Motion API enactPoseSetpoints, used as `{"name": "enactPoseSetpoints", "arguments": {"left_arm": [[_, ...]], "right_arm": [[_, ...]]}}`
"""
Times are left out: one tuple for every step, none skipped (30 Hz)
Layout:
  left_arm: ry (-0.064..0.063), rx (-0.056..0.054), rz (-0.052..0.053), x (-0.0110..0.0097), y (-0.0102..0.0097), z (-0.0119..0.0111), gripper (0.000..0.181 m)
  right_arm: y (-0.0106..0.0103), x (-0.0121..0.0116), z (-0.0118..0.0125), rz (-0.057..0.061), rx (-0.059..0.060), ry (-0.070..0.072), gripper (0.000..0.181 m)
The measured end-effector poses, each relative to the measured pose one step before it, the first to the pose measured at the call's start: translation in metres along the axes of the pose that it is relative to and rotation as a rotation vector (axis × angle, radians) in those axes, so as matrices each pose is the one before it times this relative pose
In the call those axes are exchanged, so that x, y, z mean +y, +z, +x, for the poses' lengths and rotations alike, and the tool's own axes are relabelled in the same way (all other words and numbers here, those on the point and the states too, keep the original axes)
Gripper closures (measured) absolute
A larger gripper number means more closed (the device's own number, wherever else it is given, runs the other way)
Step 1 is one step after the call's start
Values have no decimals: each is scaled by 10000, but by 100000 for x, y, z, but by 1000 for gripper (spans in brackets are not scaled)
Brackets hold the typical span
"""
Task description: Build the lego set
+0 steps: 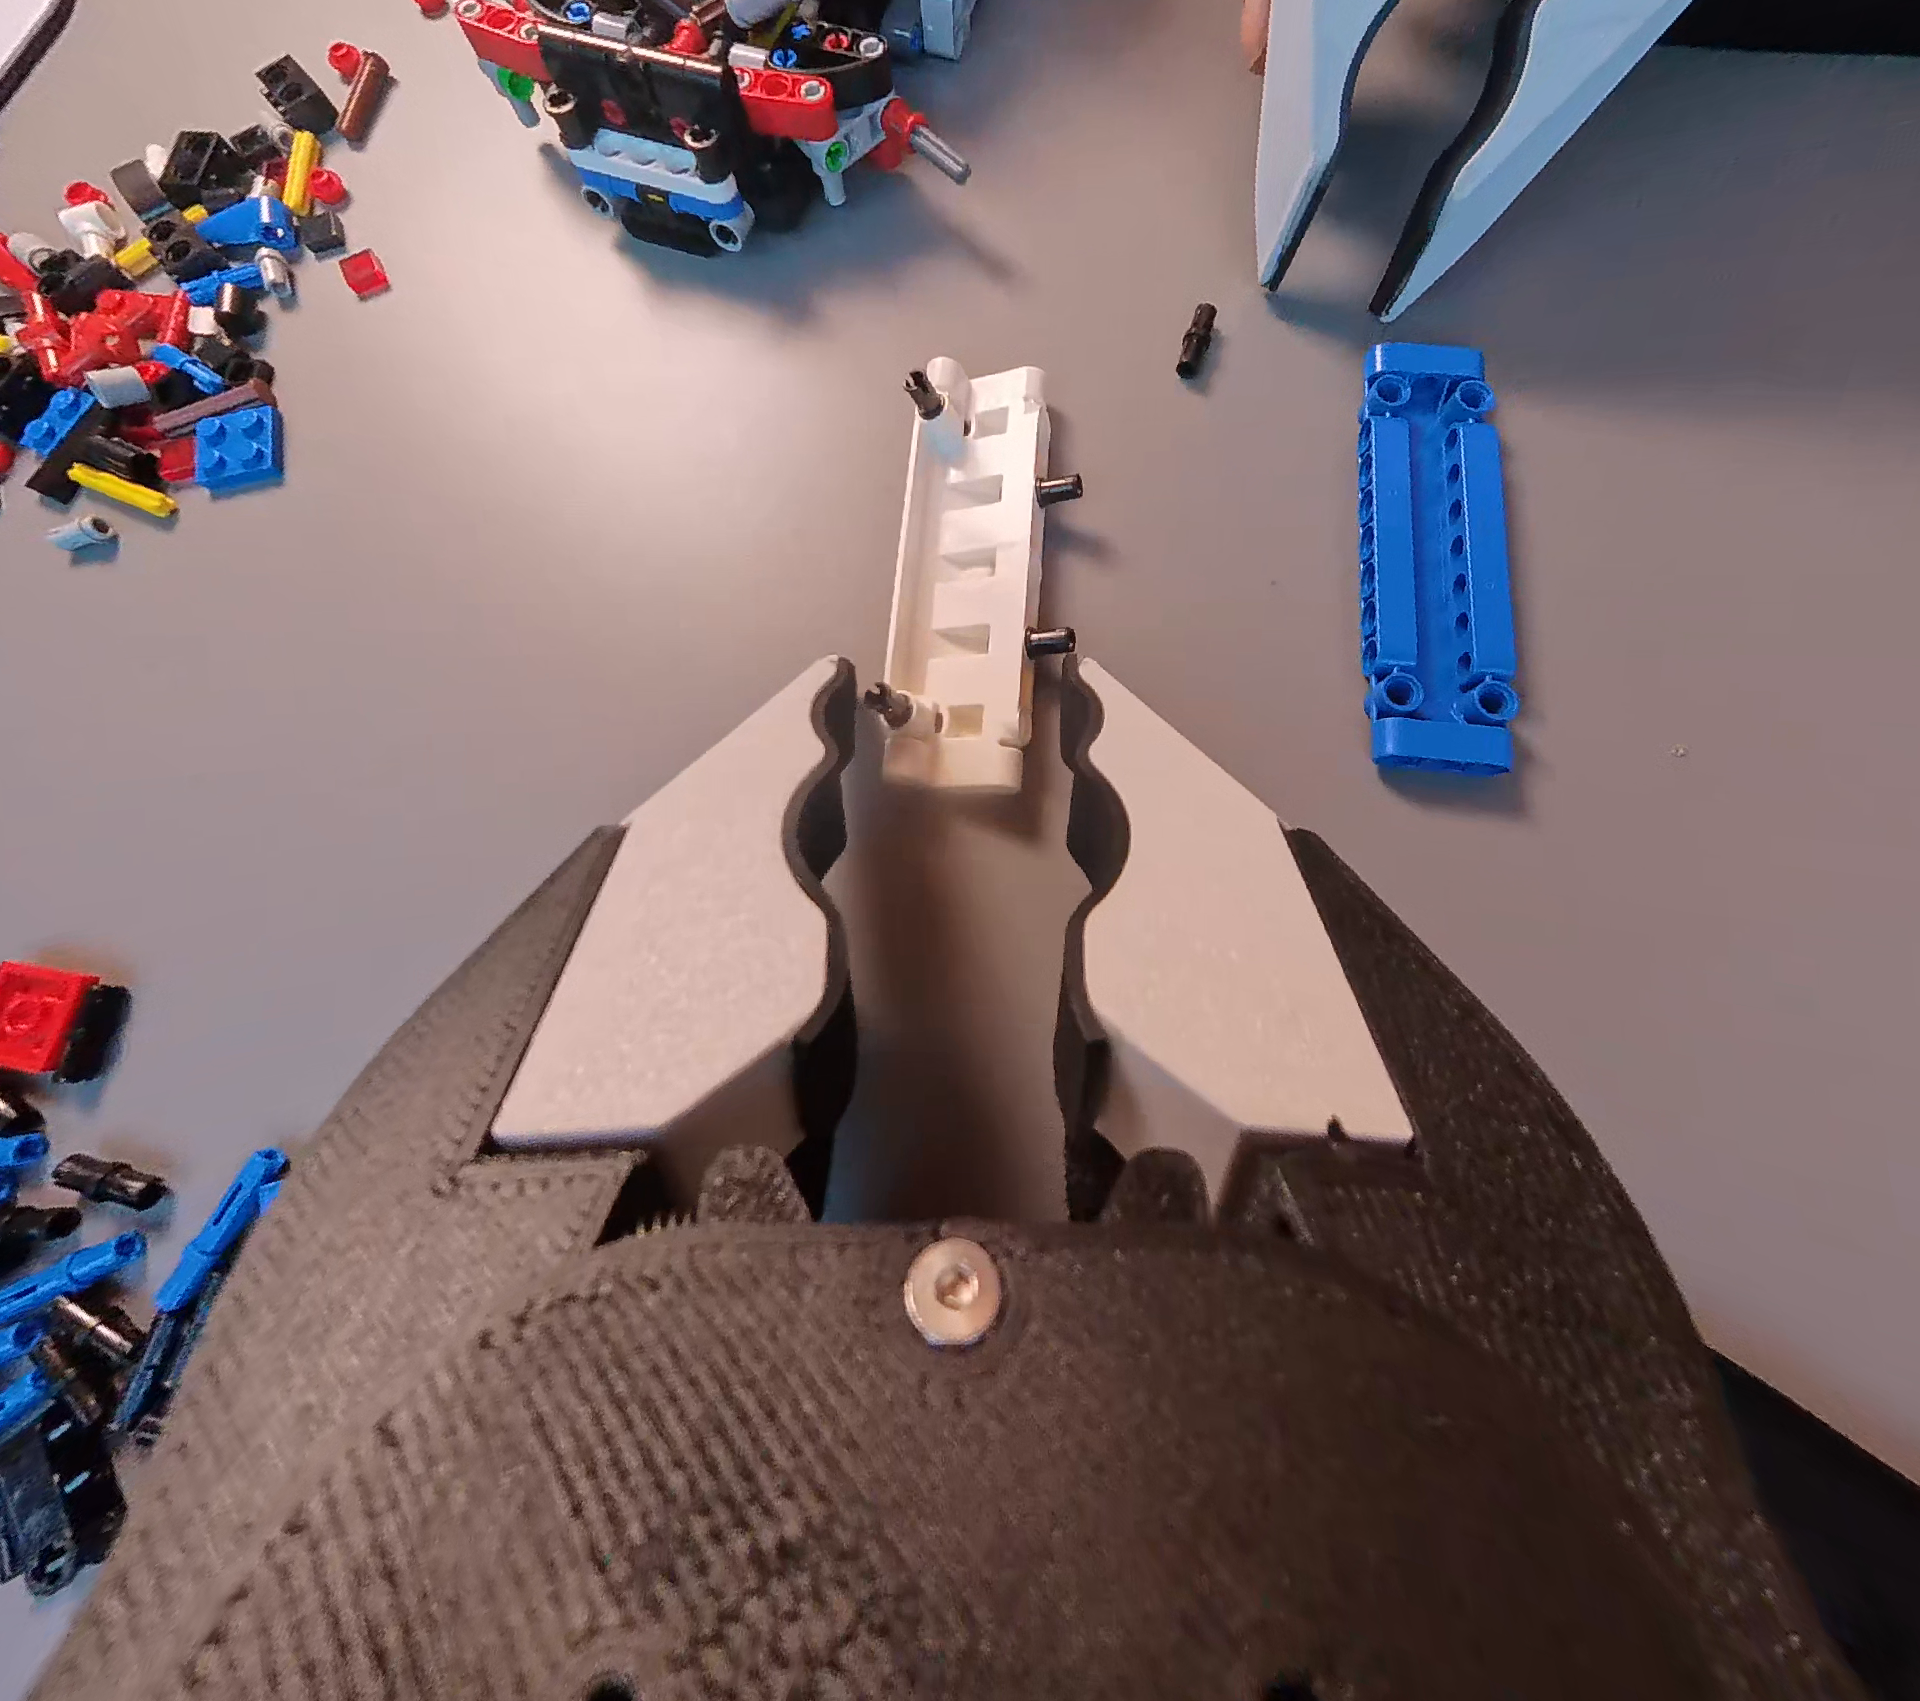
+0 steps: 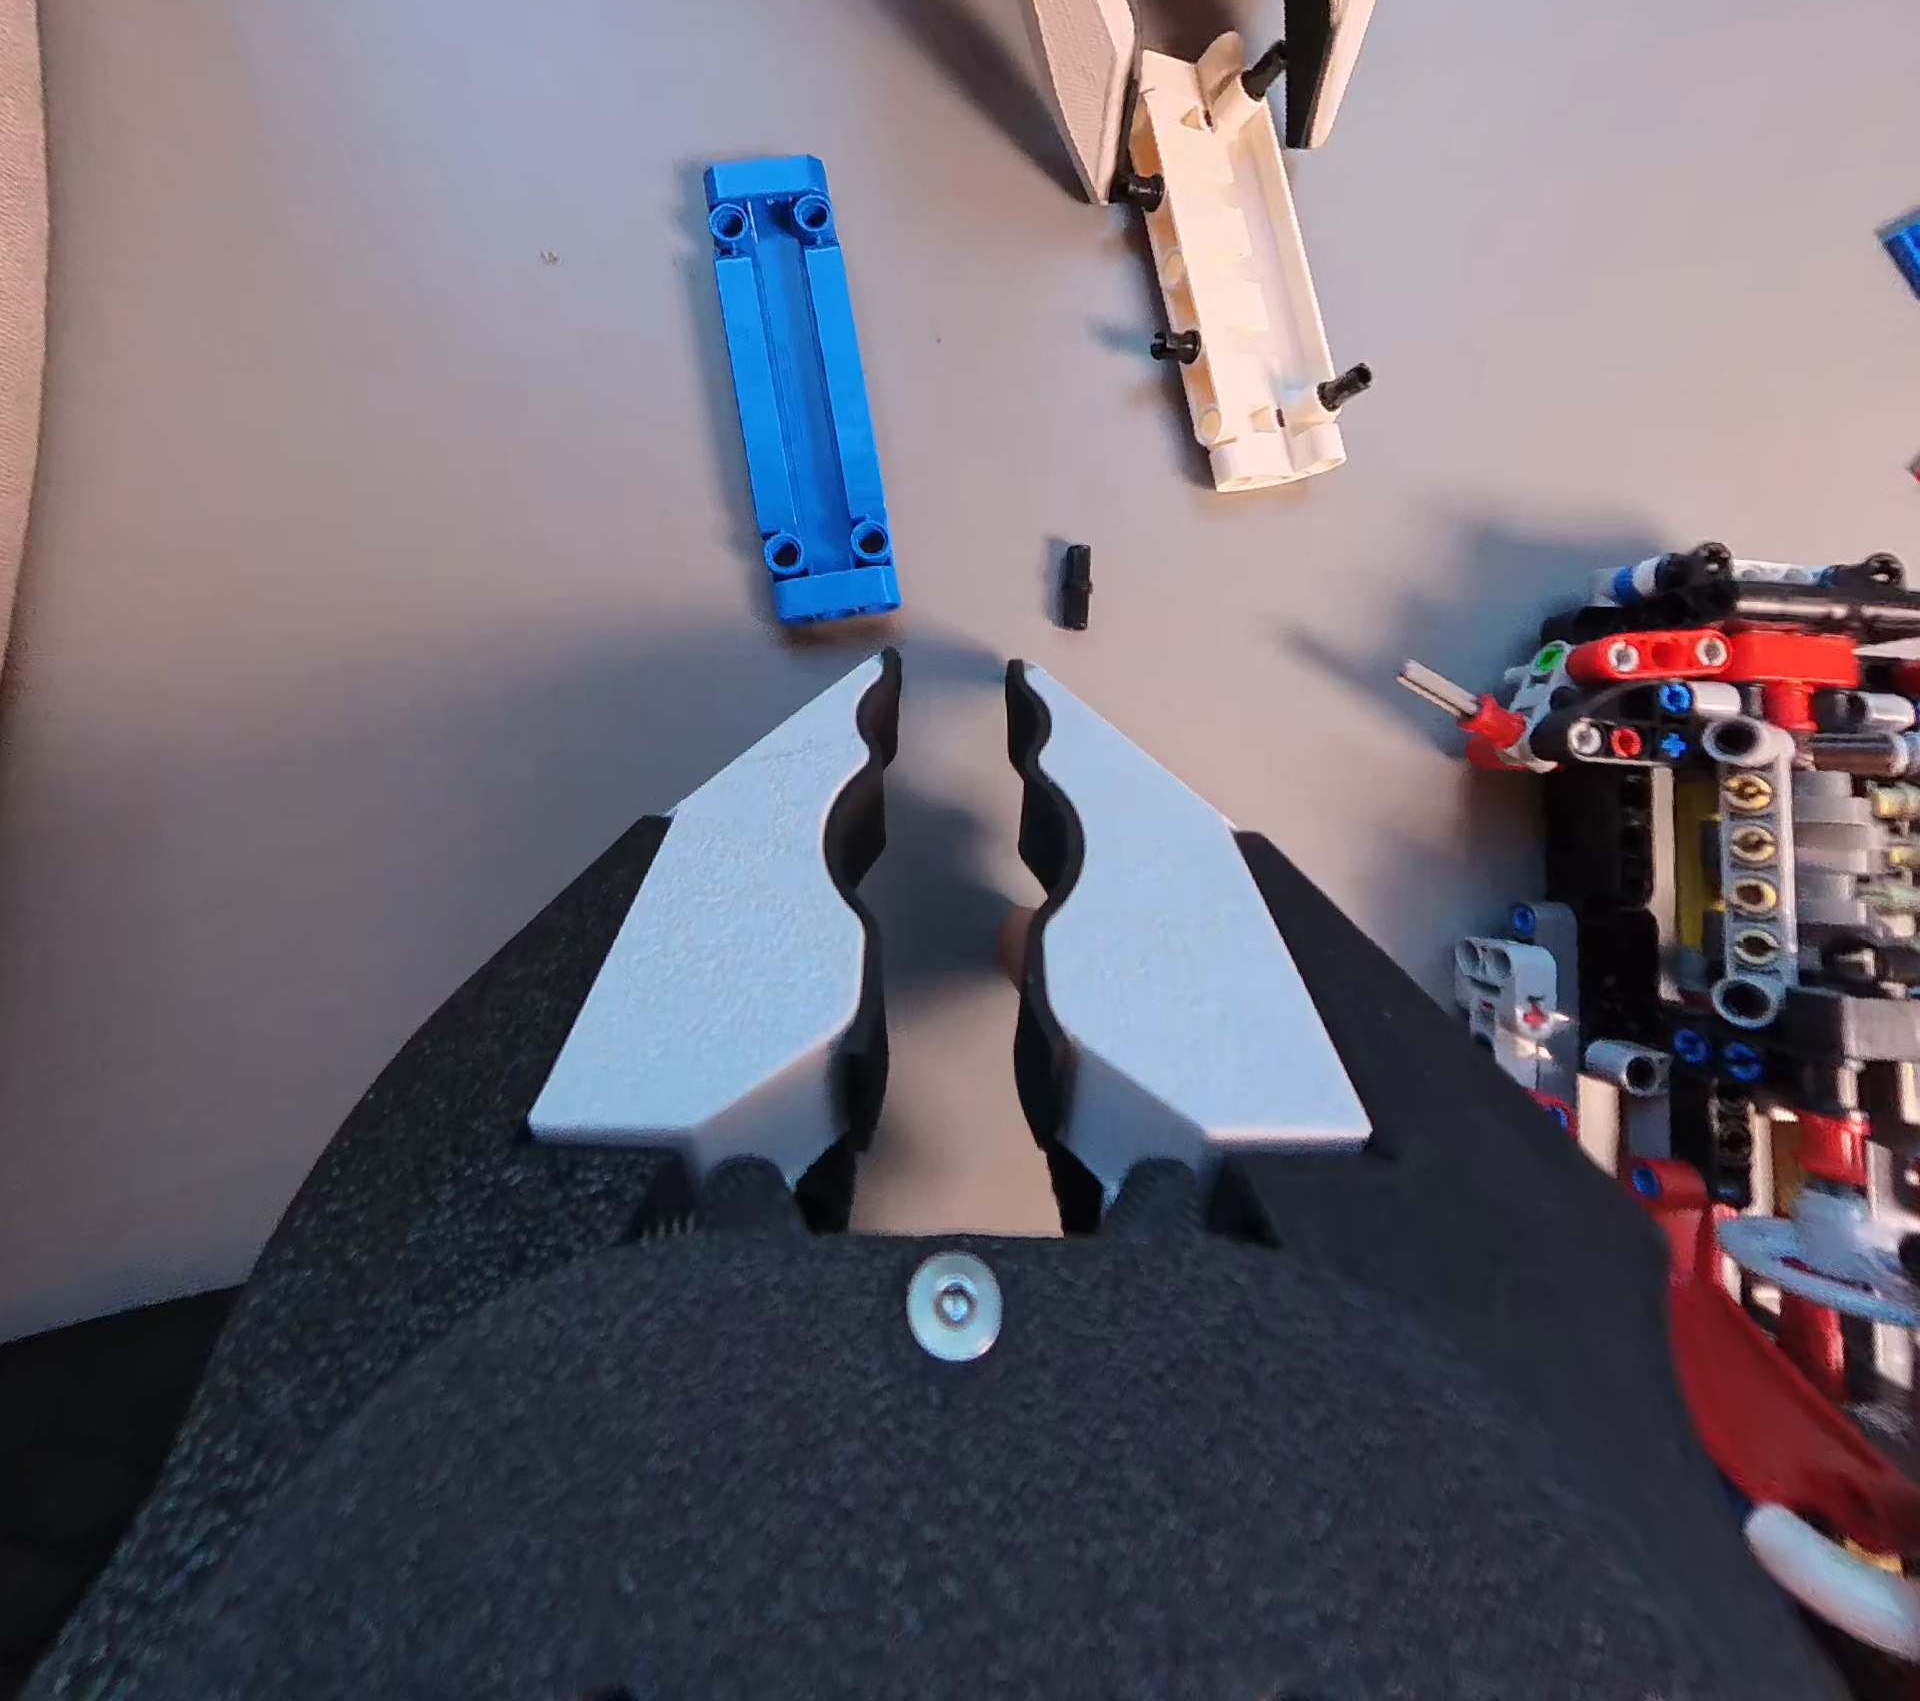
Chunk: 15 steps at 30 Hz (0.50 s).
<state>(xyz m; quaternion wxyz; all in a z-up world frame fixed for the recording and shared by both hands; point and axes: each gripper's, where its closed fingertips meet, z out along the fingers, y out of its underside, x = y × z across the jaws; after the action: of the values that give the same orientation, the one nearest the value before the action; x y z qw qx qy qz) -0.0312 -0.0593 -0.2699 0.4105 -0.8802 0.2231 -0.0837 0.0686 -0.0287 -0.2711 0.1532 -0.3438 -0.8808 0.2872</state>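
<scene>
My left gripper (image 1: 956, 675) straddles the near end of the white panel (image 1: 971, 571) on the table (image 1: 623, 716), jaws apart. Right gripper (image 2: 951, 675) narrowly parted, empty, near the black pin (image 2: 1075, 584) and blue panel (image 2: 800, 389).

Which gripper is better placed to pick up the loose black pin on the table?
Right. The right gripper is open, empty, with the small loose black connector pin lying just beyond its fingertips. The left gripper is open around the near end of the long white panel piece, farther from the pin.
</scene>
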Motion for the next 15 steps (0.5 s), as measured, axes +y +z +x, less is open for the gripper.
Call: {"name": "enactPoseSetpoints", "arguments": {"left_arm": [[-15,11,5,2,10,-18,144],[-6,-5,6,3,-9,-16,143],[0,-16,7,-4,-2,-18,143],[15,-32,10,-1,-10,-33,143],[34,-22,13,0,-15,-5,144],[34,-12,14,-10,-5,14,144],[25,10,11,-4,7,24,144],[18,32,10,-3,-7,41,145],[13,24,14,-6,-7,25,146],[16,17,9,-3,9,26,146],[26,7,2,-7,-12,40,147],[44,-10,3,3,-12,32,147],[71,6,3,-8,-3,84,149],[91,1,4,-15,-15,89,152],[77,-36,5,-12,-5,34,153]], "right_arm": [[151,-200,-80,-36,-46,-60,163],[128,-164,65,-44,21,-70,163],[61,-74,254,-65,104,-44,163],[3,41,286,-77,81,9,163],[-25,61,343,-43,81,47,163],[22,-21,434,18,127,69,163],[114,-130,389,66,94,73,164],[260,-131,236,34,15,64,164],[270,-321,140,113,-25,81,166],[246,-269,126,37,18,12,168],[136,-59,41,-94,16,-133,170],[-44,48,-39,-124,-11,-225,172],[-246,339,-35,-212,-60,-170,174],[-382,554,-45,-214,-103,0,176],[-409,622,-55,-153,-116,125,178]]}}
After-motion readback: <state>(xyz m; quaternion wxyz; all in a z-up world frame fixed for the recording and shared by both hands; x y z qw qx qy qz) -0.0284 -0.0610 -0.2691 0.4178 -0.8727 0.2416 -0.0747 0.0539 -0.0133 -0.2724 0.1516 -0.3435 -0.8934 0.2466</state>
